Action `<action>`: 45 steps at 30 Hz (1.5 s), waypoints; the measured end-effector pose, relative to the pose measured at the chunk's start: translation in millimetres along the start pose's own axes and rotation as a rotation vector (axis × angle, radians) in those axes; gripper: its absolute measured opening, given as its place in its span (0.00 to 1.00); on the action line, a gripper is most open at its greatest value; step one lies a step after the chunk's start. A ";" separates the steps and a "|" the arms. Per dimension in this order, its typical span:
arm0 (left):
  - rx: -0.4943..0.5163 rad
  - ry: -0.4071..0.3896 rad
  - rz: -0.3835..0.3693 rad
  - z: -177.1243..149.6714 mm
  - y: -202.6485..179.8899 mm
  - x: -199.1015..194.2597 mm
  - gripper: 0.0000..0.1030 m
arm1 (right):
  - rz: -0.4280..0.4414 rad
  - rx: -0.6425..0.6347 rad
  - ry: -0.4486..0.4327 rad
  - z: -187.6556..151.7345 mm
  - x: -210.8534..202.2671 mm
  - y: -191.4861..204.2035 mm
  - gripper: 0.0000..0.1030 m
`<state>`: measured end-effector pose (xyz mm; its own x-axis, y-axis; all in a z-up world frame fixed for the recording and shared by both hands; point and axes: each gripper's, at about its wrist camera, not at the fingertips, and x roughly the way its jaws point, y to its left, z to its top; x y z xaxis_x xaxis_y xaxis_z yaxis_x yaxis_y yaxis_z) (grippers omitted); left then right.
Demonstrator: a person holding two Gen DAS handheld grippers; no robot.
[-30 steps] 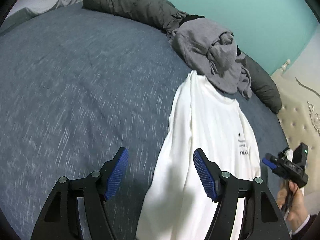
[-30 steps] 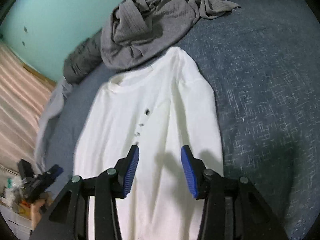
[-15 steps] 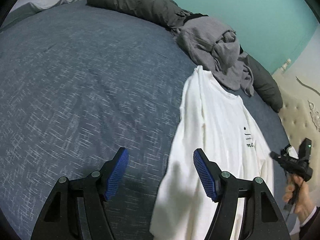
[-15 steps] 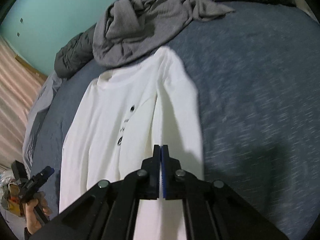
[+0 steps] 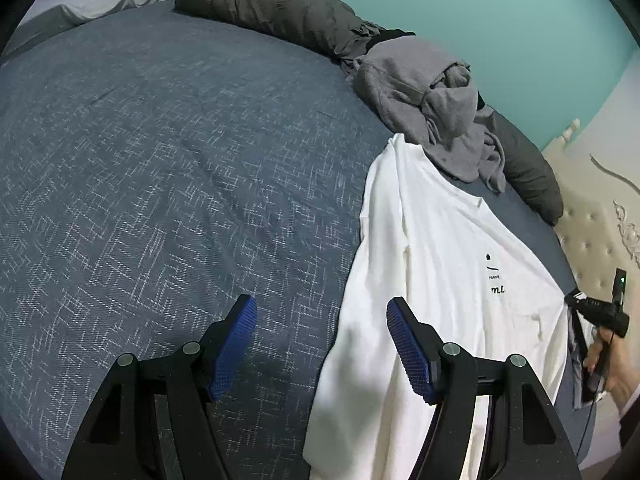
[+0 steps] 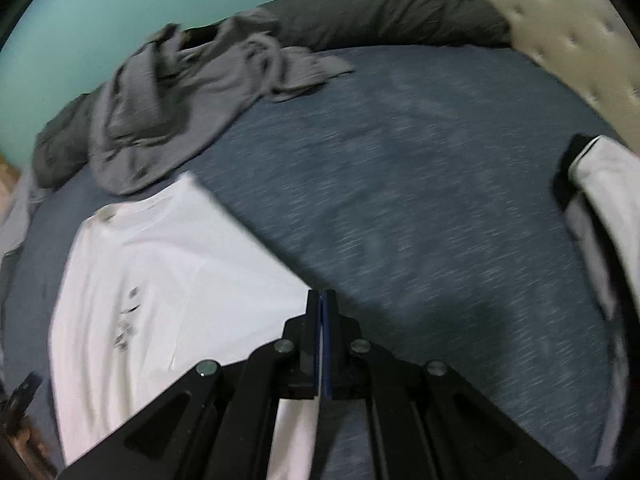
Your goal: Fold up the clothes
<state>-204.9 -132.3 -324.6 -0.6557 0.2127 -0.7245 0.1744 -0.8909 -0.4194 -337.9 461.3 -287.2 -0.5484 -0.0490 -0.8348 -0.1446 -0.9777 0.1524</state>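
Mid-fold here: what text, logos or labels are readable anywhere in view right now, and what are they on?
"HAVE": small black print on the chest of the white shirt, cut off at a fold; rest hidden.
"mi": larger black script below it, also cut off.
Small black symbol and a dash above those lines: marks, not letters.
Right wrist view: the same print is blurred, unreadable.
Grey garment, blue bedcover: no text.

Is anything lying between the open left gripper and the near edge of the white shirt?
Nothing visible does. The left gripper is open over bare blue bedspread, its right finger already at the white shirt edge. The grey garment only overlaps the shirt's far collar end.
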 end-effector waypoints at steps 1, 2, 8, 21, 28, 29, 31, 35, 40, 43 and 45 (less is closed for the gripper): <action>-0.002 -0.001 0.001 0.7 1.2 0.1 0.69 | -0.014 0.002 -0.003 4.4 0.8 -2.9 0.01; -0.004 -0.001 0.002 1.2 1.6 0.3 0.69 | -0.028 0.003 -0.008 8.1 1.3 -4.9 0.01; -0.004 0.003 -0.001 2.0 0.7 1.7 0.69 | -0.025 0.058 0.008 4.1 -0.3 -1.2 0.14; 0.022 -0.028 -0.013 0.0 -8.5 -21.1 0.69 | 0.233 0.082 0.193 -153.3 -43.9 46.4 0.28; 0.017 -0.055 -0.040 -1.8 -12.6 -40.8 0.70 | 0.254 0.043 0.237 -207.4 -62.0 67.1 0.29; 0.015 -0.058 -0.047 -2.6 -13.6 -43.6 0.70 | 0.254 0.030 0.243 -213.4 -64.5 71.6 0.29; 0.008 -0.064 -0.058 -3.1 -14.5 -47.9 0.70 | 0.248 -0.002 0.262 -224.9 -68.9 83.0 0.43; -0.001 -0.085 -0.075 -3.9 -18.0 -58.5 0.70 | 0.244 -0.091 0.290 -242.4 -74.0 110.8 0.51; -0.007 -0.100 -0.077 -1.8 -15.0 -67.7 0.70 | 0.204 -0.174 0.314 -258.5 -75.1 136.7 0.51; -0.012 -0.103 -0.078 -2.1 -12.3 -72.0 0.70 | 0.187 -0.207 0.324 -266.8 -74.0 144.2 0.51; -0.005 -0.108 -0.074 -3.2 -11.6 -75.3 0.70 | 0.170 -0.214 0.312 -271.0 -74.0 143.7 0.51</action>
<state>-155.2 -136.7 -266.9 -0.7422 0.2330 -0.6284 0.1259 -0.8725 -0.4722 -94.9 269.1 -346.9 -0.2694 -0.2410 -0.9324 0.1187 -0.9691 0.2162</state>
